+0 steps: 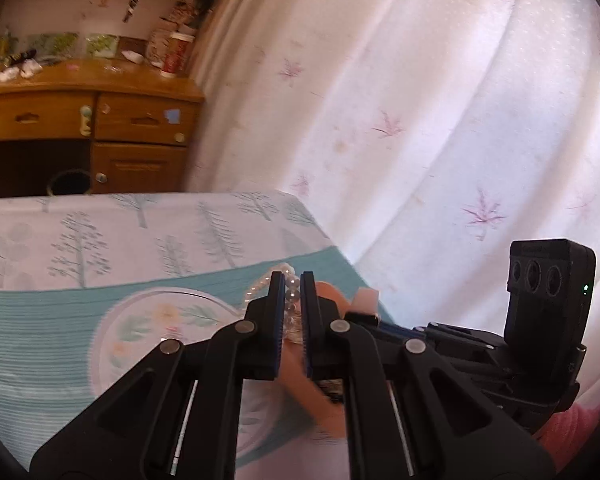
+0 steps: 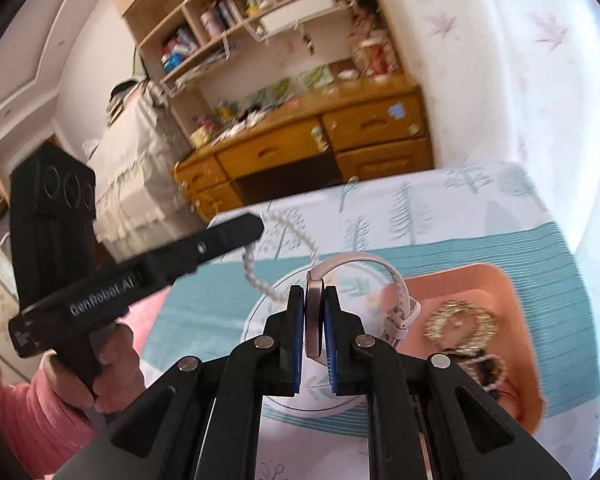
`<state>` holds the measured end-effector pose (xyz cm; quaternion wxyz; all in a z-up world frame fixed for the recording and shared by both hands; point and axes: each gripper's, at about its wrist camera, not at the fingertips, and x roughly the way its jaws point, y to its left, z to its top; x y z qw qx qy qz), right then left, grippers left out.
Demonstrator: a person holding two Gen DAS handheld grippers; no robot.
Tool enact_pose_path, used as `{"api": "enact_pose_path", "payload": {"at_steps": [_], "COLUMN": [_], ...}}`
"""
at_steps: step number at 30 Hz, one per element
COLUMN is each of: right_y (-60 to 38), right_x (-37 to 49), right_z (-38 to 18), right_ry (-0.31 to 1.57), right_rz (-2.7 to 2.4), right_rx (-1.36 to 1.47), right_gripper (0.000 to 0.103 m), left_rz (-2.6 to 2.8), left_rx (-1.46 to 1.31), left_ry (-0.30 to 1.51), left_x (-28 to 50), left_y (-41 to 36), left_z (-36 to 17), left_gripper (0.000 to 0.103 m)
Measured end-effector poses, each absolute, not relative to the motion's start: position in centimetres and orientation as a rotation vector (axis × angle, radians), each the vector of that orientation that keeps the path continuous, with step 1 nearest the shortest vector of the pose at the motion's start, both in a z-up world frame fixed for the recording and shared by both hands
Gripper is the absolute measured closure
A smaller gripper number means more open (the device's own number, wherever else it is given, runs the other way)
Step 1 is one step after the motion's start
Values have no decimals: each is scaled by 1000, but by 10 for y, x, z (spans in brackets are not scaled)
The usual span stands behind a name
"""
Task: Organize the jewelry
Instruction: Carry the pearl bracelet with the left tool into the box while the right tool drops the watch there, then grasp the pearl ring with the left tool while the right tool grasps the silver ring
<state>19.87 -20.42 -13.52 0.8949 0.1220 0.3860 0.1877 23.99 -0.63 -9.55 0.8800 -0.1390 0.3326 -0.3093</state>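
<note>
Clamping a pearl strand [image 1: 290,300], my left tongs [image 1: 291,280] hang above the bed [image 1: 40,320]. My right tongs [image 2: 315,300] pinch a watch [image 2: 314,320] beside the orange tray [image 2: 496,280].

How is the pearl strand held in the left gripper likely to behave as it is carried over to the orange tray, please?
Probably floppy: in the right wrist view the pearl strand droops in a loose curve from the left gripper. It may swing and snag, since its free end dangles unsupported. The beads look round and smooth, so it could slip between the pads before reaching the orange tray.
</note>
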Motion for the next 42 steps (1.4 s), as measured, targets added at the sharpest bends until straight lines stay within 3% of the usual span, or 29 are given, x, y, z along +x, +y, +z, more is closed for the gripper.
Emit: {"api": "enact_pose_path", "payload": {"at_steps": [6, 13, 15, 16, 17, 19, 21, 23, 34, 42], "right_y": [-248, -287, -289, -291, -294, -296, -296, -294, -265, -202], "right_x": [165, 149, 147, 147, 144, 141, 138, 140, 177, 227], "right_z": [-122, -150, -160, -165, -167, -168, -166, -166, -164, -140], "right_ry": [812, 956, 998, 1018, 1020, 979, 961, 960, 999, 931], "right_rz": [293, 182, 158, 141, 130, 139, 136, 129, 151, 428], "right_rx": [267, 298, 287, 286, 295, 321, 322, 307, 277, -224], "right_gripper": [93, 93, 85, 65, 48, 45, 40, 32, 20, 20], "left_rz": [-731, -797, -789, -765, -749, -726, -689, -631, -168, -246], "left_rx": [-292, -258, -239, -226, -215, -208, -213, -205, 1, 146], "left_ry": [735, 856, 906, 940, 966, 1002, 1013, 1002, 1039, 968], "left_x": [235, 237, 238, 240, 241, 245, 248, 249, 263, 270], "left_y": [-45, -88, -95, -99, -100, -100, -94, -85, -19, 15], "left_z": [-103, -127, -135, -140, -143, -148, -151, -153, -194, -212], "left_gripper": [98, 98, 96, 95, 92, 82, 49, 38, 36, 36]}}
